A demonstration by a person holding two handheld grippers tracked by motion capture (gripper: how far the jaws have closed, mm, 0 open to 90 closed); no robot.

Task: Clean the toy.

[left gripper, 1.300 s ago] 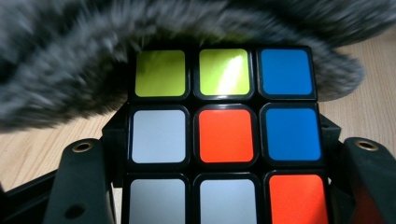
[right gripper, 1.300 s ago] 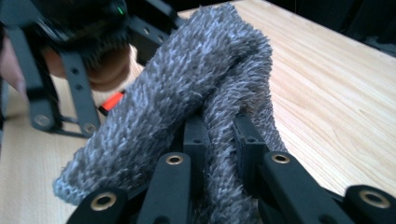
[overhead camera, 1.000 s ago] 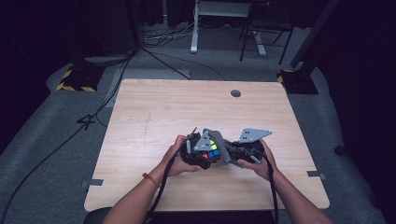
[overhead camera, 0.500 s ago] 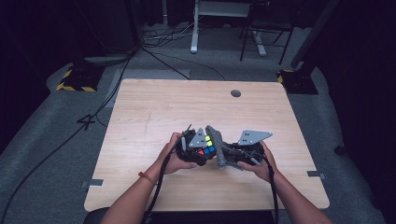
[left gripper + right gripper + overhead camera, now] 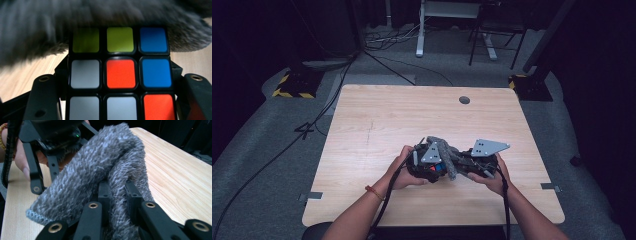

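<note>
My left gripper [image 5: 120, 82] is shut on a Rubik's cube [image 5: 121, 73], its black jaws pressing the cube's two sides; the face toward the camera shows white, red, blue and green tiles. A grey fuzzy cloth [image 5: 100, 20] lies over the cube's far edge. My right gripper [image 5: 117, 195] is shut on that cloth [image 5: 100, 170], which folds around its jaws and drapes toward the left gripper [image 5: 40, 157]. In the high view both grippers meet low over the table's near middle, the cloth [image 5: 446, 157] lying across the cube [image 5: 438, 169] between them.
The light wooden table [image 5: 377, 125] has a round cable hole [image 5: 464, 100] near its far edge. The person's forearms enter from the bottom. Cables trail from both grippers. Dark floor, a desk frame and yellow-black striped blocks lie beyond the table.
The cloth has slid a little across the cube and now hides more of its coloured face. The right hand has edged slightly right; the left hand has stayed put.
</note>
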